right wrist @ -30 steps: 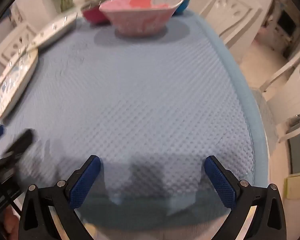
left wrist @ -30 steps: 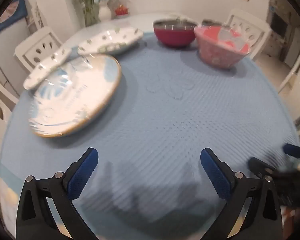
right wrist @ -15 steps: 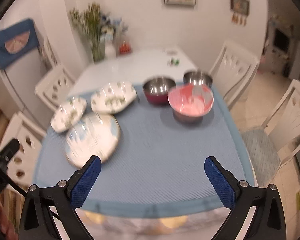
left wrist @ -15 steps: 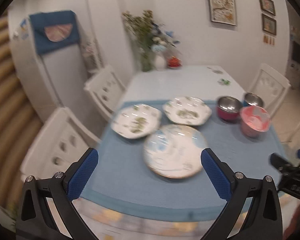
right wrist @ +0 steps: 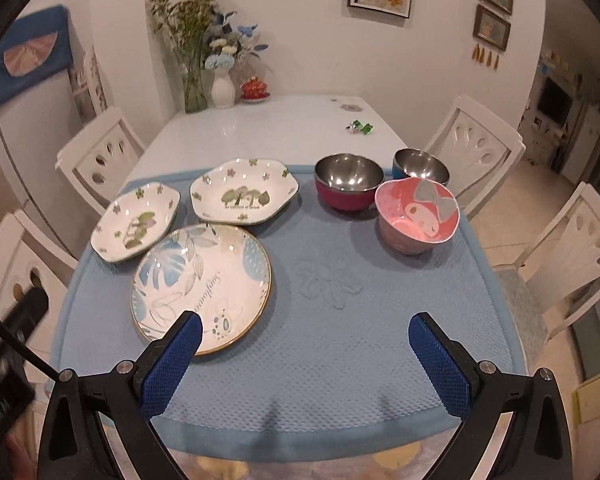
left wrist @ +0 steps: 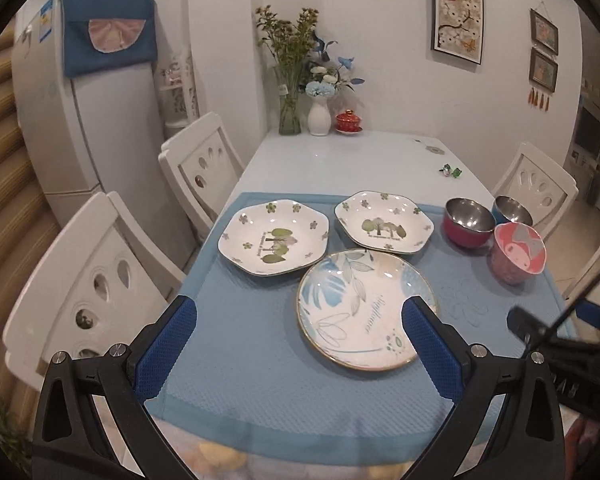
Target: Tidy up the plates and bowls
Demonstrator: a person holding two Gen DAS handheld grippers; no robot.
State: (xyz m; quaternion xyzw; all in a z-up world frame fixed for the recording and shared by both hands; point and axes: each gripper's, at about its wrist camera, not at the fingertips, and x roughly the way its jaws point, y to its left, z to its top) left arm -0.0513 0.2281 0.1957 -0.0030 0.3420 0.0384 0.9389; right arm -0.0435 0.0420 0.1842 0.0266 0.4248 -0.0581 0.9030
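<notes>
On the blue mat [left wrist: 260,344] [right wrist: 360,320] lies a round blue-leaf plate [left wrist: 366,314] [right wrist: 202,284]. Behind it sit two hexagonal floral plates [left wrist: 274,236] [left wrist: 384,224], also seen from the right wrist [right wrist: 136,220] [right wrist: 244,196]. To the right stand a red steel bowl [left wrist: 468,222] [right wrist: 348,186], a blue steel bowl [left wrist: 512,210] [right wrist: 420,166] and a pink cartoon bowl [left wrist: 518,252] [right wrist: 416,214]. My left gripper [left wrist: 298,350] hovers open above the mat's near edge. My right gripper [right wrist: 306,362] is open too, empty, in front of the mat's bare right half.
White chairs [left wrist: 88,280] [right wrist: 476,148] ring the white table [left wrist: 352,160]. Flower vases [left wrist: 319,116] and a red cup [left wrist: 349,122] stand at the far end, small green items [right wrist: 360,127] beyond the mat. A fridge [left wrist: 80,128] is at the left.
Both grippers have pulled up and back from low over the mat to a high view of the whole table. Plates and bowls stay where they were.
</notes>
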